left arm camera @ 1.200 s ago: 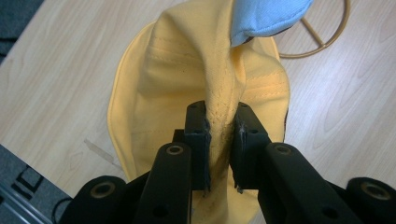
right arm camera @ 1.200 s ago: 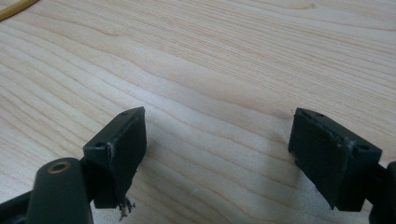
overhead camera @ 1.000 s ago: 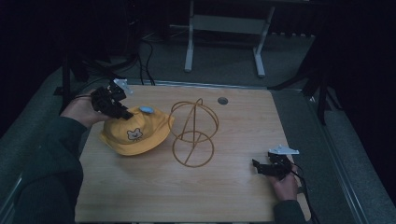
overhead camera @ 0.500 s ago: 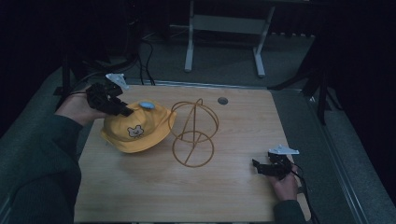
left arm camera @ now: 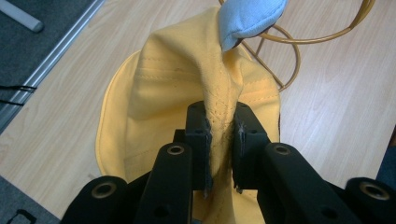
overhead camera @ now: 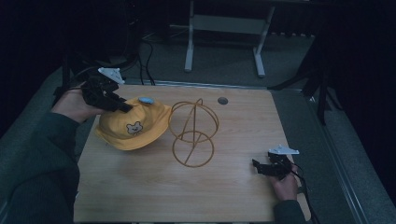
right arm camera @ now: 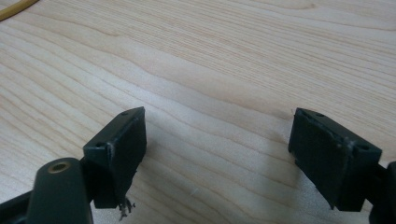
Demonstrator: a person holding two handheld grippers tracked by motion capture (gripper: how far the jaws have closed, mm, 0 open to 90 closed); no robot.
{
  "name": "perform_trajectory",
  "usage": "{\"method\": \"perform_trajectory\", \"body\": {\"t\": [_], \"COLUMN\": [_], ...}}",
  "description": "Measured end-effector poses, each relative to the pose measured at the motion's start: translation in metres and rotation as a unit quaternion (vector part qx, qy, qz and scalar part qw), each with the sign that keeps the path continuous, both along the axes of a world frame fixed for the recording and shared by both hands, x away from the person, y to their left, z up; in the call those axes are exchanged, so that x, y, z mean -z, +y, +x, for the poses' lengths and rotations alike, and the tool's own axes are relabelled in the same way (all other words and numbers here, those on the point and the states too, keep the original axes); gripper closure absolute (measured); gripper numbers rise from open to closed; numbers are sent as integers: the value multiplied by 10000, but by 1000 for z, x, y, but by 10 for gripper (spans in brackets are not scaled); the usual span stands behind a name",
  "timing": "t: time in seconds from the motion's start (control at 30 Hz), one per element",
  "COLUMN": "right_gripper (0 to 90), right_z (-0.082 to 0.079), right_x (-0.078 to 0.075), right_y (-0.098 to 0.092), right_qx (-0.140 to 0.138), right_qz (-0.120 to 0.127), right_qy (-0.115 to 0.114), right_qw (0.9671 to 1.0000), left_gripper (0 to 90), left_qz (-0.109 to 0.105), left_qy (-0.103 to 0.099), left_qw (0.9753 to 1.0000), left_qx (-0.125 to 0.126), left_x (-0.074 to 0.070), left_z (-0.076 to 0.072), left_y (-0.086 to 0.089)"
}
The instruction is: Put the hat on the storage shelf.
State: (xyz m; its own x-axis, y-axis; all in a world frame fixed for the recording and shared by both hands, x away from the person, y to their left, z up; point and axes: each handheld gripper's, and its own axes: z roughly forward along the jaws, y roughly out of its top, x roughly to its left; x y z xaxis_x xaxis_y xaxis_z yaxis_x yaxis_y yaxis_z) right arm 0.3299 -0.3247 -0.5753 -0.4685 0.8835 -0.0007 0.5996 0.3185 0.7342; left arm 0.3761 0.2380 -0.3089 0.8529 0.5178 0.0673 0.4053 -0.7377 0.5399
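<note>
Left gripper [left arm camera: 219, 140]: its two black jaws are pinching a raised fold of the yellow hat [overhead camera: 133, 128], clamped tight on the fabric near the crown.
Reason for the hold: gripping a fold near the top is probably letting the hat hang open below, ready to be carried to the stand.
Hat: it is sitting at the left side of the wooden table [overhead camera: 233, 196], brim partly resting on the wood, with a small bear face on the front and a pale blue ear [left arm camera: 250, 16] on top.
Wire stand [overhead camera: 193, 133]: a gold frame of rings is standing upright just right of the hat, its ring touching or nearly touching the brim.
Right gripper [right arm camera: 217, 154]: its jaws are standing wide apart, holding nothing, resting low over bare wood near the table's right front corner, well apart from the hat.
Hard to make out: the hat's far brim is hiding behind the crown; the room beyond the table is dark.
</note>
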Motion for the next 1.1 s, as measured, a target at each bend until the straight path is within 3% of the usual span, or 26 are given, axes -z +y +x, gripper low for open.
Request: {"method": "perform_trajectory", "body": {"t": [0.4, 1.1], "right_gripper": [192, 192], "right_z": [0, 0], "right_x": [0, 0], "right_y": [0, 0], "right_qx": [0, -1], "right_qz": [-1, 1], "right_qy": [0, 1], "right_qw": [10000, 10000], "left_gripper": [792, 792], "left_qz": [-301, -581], "left_qy": [-128, -209], "left_qw": [9994, 9981], "left_qx": [-114, 9], "left_x": [-12, -29], "left_z": [-5, -9], "left_y": [13, 17]}}
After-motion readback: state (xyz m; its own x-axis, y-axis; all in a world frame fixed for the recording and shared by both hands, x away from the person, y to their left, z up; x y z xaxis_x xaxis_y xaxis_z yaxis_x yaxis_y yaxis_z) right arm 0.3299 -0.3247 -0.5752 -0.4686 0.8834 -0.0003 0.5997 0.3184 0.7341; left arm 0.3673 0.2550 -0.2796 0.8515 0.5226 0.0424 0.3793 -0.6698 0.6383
